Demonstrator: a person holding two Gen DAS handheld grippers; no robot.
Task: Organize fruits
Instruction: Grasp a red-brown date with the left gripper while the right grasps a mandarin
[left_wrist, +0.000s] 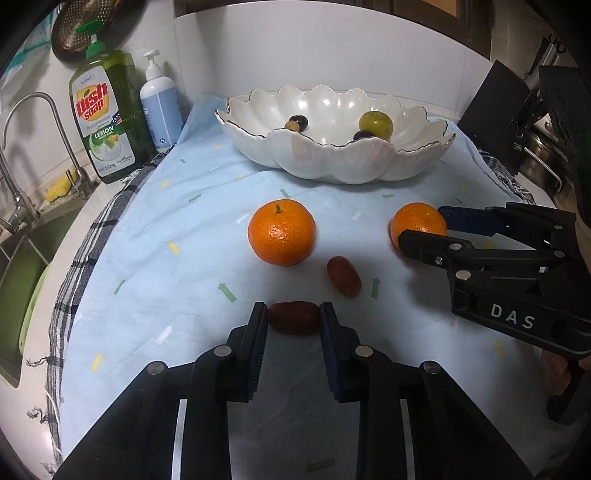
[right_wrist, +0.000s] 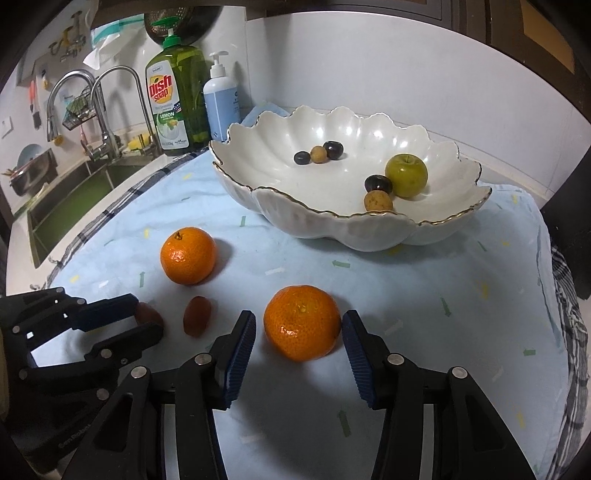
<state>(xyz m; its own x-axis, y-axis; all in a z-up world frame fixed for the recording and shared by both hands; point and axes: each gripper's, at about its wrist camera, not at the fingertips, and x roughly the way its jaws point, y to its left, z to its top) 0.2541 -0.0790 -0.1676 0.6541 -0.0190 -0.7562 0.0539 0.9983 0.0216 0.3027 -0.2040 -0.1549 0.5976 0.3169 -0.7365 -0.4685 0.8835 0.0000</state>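
The left gripper (left_wrist: 293, 319) pinches a glossy red-brown oval date (left_wrist: 293, 322) on the cloth (left_wrist: 155, 258). The right gripper (right_wrist: 299, 328) straddles a dimpled tangerine (right_wrist: 302, 322), one pad touching, the other apart. Just beyond lie a second date (left_wrist: 343, 276) and tangerine (left_wrist: 281, 232). Farthest, a scalloped, gold-rimmed white bowl (right_wrist: 332, 225) holds a green apple (right_wrist: 405, 175), with bare cloth around it.

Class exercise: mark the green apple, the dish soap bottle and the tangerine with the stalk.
Green apple (right_wrist: 406, 175): right wrist view, middle of its skin.
Dish soap bottle (left_wrist: 105, 122): left wrist view, front label.
Tangerine with the stalk (left_wrist: 281, 232): left wrist view, centre of its peel.
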